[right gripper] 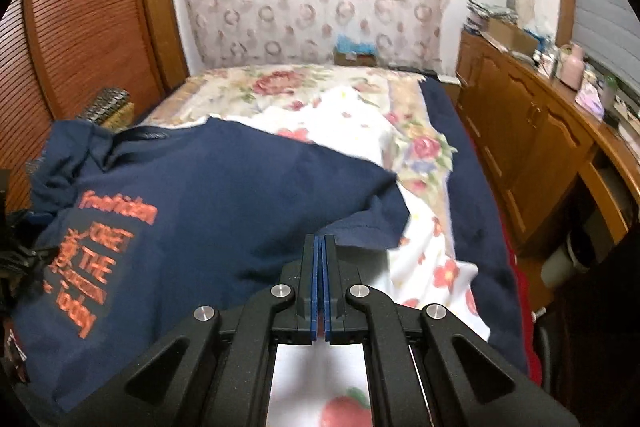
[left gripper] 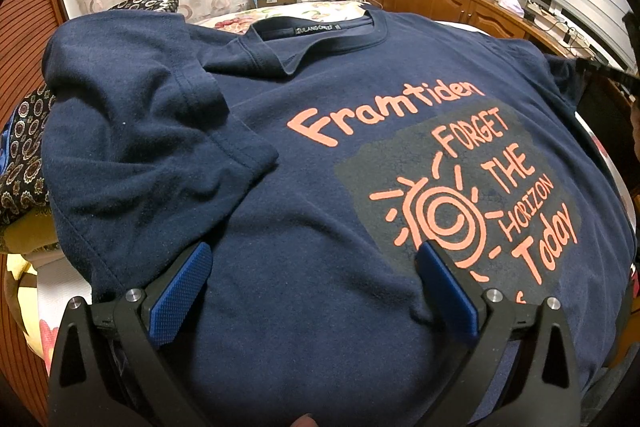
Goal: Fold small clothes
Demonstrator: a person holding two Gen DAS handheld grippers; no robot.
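A navy T-shirt [left gripper: 320,155] with orange print lies front up on the bed. Its left sleeve [left gripper: 160,131] is folded in over the chest. My left gripper [left gripper: 312,259] is open just above the shirt's lower front, holding nothing. In the right wrist view the same shirt [right gripper: 224,195] lies to the left. My right gripper [right gripper: 319,241] has its jaws closed at the hem of the shirt's right sleeve [right gripper: 360,227]; I cannot tell whether cloth is pinched between them.
A floral bed sheet [right gripper: 424,147] and a navy blanket [right gripper: 476,211] cover the bed. A wooden cabinet [right gripper: 536,147] with clutter on top runs along the right. A slatted wooden wardrobe [right gripper: 80,39] stands on the left. Patterned fabric [left gripper: 24,155] lies left of the shirt.
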